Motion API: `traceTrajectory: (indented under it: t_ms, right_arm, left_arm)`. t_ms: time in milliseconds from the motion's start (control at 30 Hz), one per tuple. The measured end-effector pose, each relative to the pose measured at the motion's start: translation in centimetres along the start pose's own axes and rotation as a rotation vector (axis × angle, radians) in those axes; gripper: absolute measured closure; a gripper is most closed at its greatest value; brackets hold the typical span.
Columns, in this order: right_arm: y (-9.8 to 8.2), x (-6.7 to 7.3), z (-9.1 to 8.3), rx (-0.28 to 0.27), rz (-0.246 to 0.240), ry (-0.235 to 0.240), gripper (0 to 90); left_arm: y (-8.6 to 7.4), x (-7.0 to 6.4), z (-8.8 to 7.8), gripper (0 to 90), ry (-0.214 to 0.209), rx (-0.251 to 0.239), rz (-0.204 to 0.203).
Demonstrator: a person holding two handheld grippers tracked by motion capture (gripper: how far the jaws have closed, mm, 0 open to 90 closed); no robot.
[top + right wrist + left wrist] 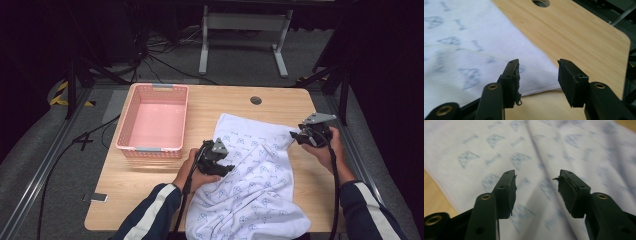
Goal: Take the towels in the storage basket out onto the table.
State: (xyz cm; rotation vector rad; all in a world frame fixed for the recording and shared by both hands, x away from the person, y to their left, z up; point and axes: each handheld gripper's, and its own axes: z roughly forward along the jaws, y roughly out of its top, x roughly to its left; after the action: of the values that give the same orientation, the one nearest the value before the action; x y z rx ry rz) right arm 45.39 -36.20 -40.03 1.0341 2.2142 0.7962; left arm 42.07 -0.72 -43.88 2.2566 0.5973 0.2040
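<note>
Both grippers (227,168) (295,136) gape empty over the towel (250,185) on the wooden table (150,195), grey carpet beyond.

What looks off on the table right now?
The white printed cloth lies rumpled, and its near end hangs over the table's front edge. The pad on the left tongs looks frayed at its tip. The pink basket sits square.

A: Setting identified?
B: Lab recording bay. Wooden table (280,102) framed by black curtains (380,45), metal rails (47,155), grey carpet (165,70), loose cables (165,47), hazard tape (59,95).
</note>
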Motion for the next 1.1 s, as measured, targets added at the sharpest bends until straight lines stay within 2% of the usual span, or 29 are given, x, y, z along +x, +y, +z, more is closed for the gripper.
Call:
traceTrajectory:
  t_ms: [33,67,100,133,167,233,267,300,367,433,467,567,600,633,667,700,733,767,833,867,900,967,1000,1033,1067,1100]
  right_arm:
    - [-0.3,0.6,-0.3,-0.017,0.004,0.058,52.7]
    - [-0.5,1.4,-0.4,-0.024,-0.003,0.099,54.9]
    - [-0.8,2.5,-0.3,-0.020,-0.022,0.151,56.9]
    - [-1.1,3.2,-0.2,-0.025,-0.014,0.224,60.3]
    - [-1.3,3.9,0.0,-0.023,-0.028,0.254,63.9]
    - [-1.5,4.9,0.9,0.015,-0.077,0.228,68.0]
    - [-1.6,5.0,1.5,0.028,-0.082,0.221,71.0]
    - [-1.8,4.9,2.0,0.040,-0.064,0.185,75.3]
    - [-2.2,4.2,2.8,0.048,-0.023,0.174,78.9]
    - [-2.4,3.4,3.6,0.054,-0.020,0.119,81.5]
    - [-2.3,3.0,3.8,0.060,-0.011,0.105,82.1]
    - [-2.1,1.5,4.5,0.078,0.026,0.054,83.6]
    - [-2.1,1.1,4.6,0.086,0.031,0.029,83.7]
    - [-2.2,0.5,4.6,0.101,0.039,-0.017,83.8]
    - [-2.3,0.0,4.7,0.105,0.043,-0.037,83.9]
    - [-2.5,-1.1,4.9,0.114,0.077,-0.083,83.8]
    - [-2.5,-1.1,4.9,0.114,0.077,-0.083,83.8]
    - [-2.6,-1.9,5.1,0.122,0.081,-0.119,83.4]
    - [-2.7,-3.0,5.5,0.111,0.088,-0.157,79.3]
    - [-2.8,-3.6,5.7,0.098,0.109,-0.181,71.1]
    - [-2.8,-3.6,5.7,0.098,0.109,-0.181,71.1]
    - [-2.6,-3.6,5.6,0.082,0.125,-0.186,65.5]
    - [-2.6,-3.6,5.3,0.072,0.122,-0.184,62.7]
    - [-2.7,-3.4,4.9,0.067,0.127,-0.174,58.7]
    - [-2.7,-3.1,4.3,0.058,0.124,-0.143,55.7]
    - [-2.8,-2.7,3.6,0.041,0.111,-0.102,53.6]
  left_arm:
    - [0.4,0.5,0.8,48.9,0.008,0.001,-0.001]
    - [0.9,1.0,1.6,48.3,0.022,-0.005,-0.026]
    - [1.1,1.4,2.1,48.0,0.018,-0.023,-0.060]
    - [1.4,1.7,2.6,47.7,0.023,-0.023,-0.068]
    - [1.6,1.9,3.1,47.9,0.055,-0.030,-0.054]
    - [1.9,2.5,4.0,49.9,0.042,-0.021,-0.081]
    - [2.0,2.7,4.5,49.7,0.050,-0.004,-0.075]
    - [2.0,2.8,4.8,50.1,0.068,-0.006,-0.074]
    - [2.1,3.2,5.3,52.0,0.067,-0.014,-0.076]
    - [2.3,3.6,6.0,52.3,0.088,0.015,-0.078]
    - [2.5,4.0,6.3,52.3,0.086,0.005,-0.079]
    - [2.9,4.8,6.7,54.5,0.116,0.004,-0.077]
    - [3.0,5.3,6.9,55.2,0.137,-0.002,-0.088]
    - [3.1,5.6,7.0,57.0,0.155,-0.006,-0.093]
    - [3.2,6.0,7.1,56.9,0.169,-0.009,-0.100]
    - [3.4,6.4,7.2,57.6,0.184,-0.008,-0.106]
    - [3.5,6.9,7.4,57.6,0.222,-0.012,-0.124]
    - [3.6,7.2,7.4,60.8,0.250,-0.016,-0.121]
    - [3.8,8.3,7.7,60.8,0.273,-0.030,-0.155]
    - [4.0,8.5,7.9,64.0,0.368,-0.018,-0.155]
    - [4.0,8.5,7.9,64.0,0.368,-0.018,-0.155]
    - [4.2,8.9,7.9,63.9,0.412,-0.007,-0.177]
    - [4.3,8.9,7.9,62.6,0.450,0.006,-0.177]
    - [4.3,8.8,7.7,59.9,0.442,0.016,-0.183]
    - [4.3,8.8,7.6,58.3,0.402,-0.001,-0.196]
    - [4.3,8.5,7.2,55.0,0.343,-0.017,-0.198]
